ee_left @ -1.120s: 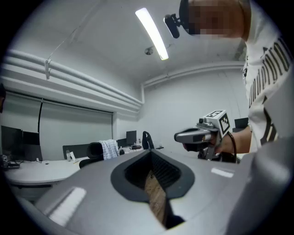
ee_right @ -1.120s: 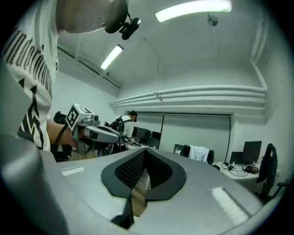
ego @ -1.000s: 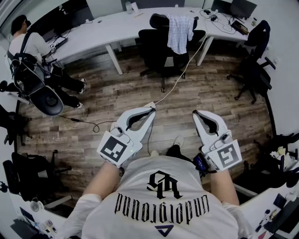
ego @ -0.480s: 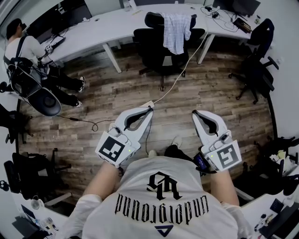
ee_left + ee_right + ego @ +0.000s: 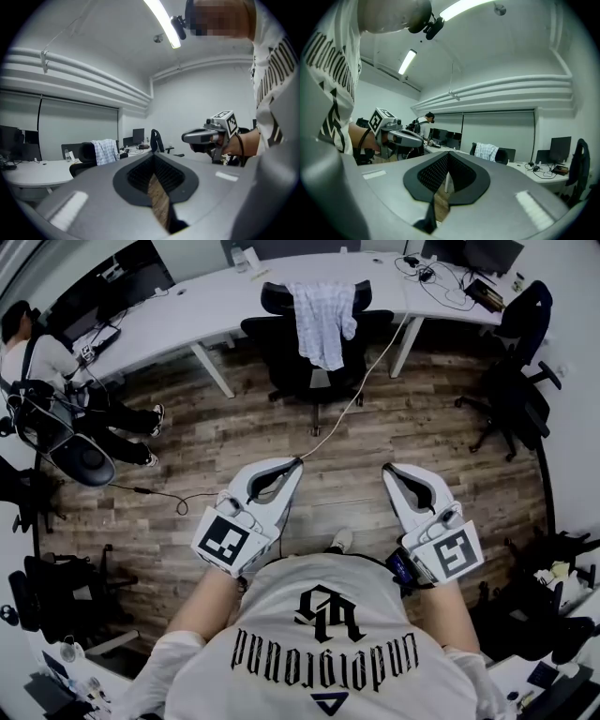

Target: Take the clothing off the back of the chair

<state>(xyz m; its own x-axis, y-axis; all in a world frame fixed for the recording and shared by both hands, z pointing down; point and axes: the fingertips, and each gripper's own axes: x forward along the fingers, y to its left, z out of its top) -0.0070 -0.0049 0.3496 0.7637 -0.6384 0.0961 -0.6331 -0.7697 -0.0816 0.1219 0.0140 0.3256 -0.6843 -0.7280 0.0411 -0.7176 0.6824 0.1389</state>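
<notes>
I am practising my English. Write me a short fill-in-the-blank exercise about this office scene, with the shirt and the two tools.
1. The checked shirt hangs over the back of a black ____.
2. The left tool and the right tool are both ____, with nothing between their jaws.
3. In the head view, a seated person is at the ____ edge of the picture.

Missing words: chair; shut; left.

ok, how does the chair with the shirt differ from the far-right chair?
The middle chair has a pale checked garment draped over its back; the right chair shows only black. The middle chair sits straight ahead at the desk; the right chair stands off to the side. Both are black, unoccupied office chairs.
</notes>
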